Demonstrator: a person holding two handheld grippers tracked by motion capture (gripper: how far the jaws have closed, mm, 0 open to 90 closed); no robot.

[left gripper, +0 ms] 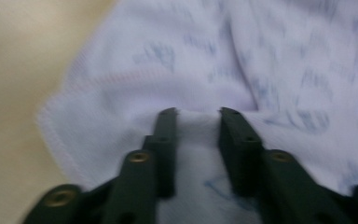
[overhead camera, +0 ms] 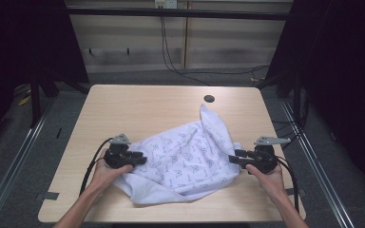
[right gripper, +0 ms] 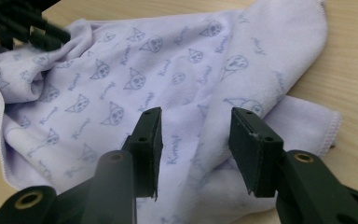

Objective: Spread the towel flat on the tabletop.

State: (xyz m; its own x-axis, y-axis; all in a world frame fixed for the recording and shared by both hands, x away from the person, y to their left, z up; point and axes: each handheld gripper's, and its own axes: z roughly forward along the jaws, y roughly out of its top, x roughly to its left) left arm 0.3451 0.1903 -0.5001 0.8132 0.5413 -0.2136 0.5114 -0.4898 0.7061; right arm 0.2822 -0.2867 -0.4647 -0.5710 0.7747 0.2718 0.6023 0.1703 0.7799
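Towel (overhead camera: 185, 156) was soft, limp; grab hemmed corners. Both grippers, left (overhead camera: 140, 159) and right (overhead camera: 232, 158), were released, jaws apart over cloth.

You see a pale wooden table (overhead camera: 123, 109) | a round black hole (overhead camera: 209, 98) near its far edge | black cables (overhead camera: 171, 57) hanging down the wall panel (overhead camera: 123, 38) beyond it

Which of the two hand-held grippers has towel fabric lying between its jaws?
The left hand-held gripper: white towel runs up between its jaws. The right hand-held gripper has open jaws held above the cloth.
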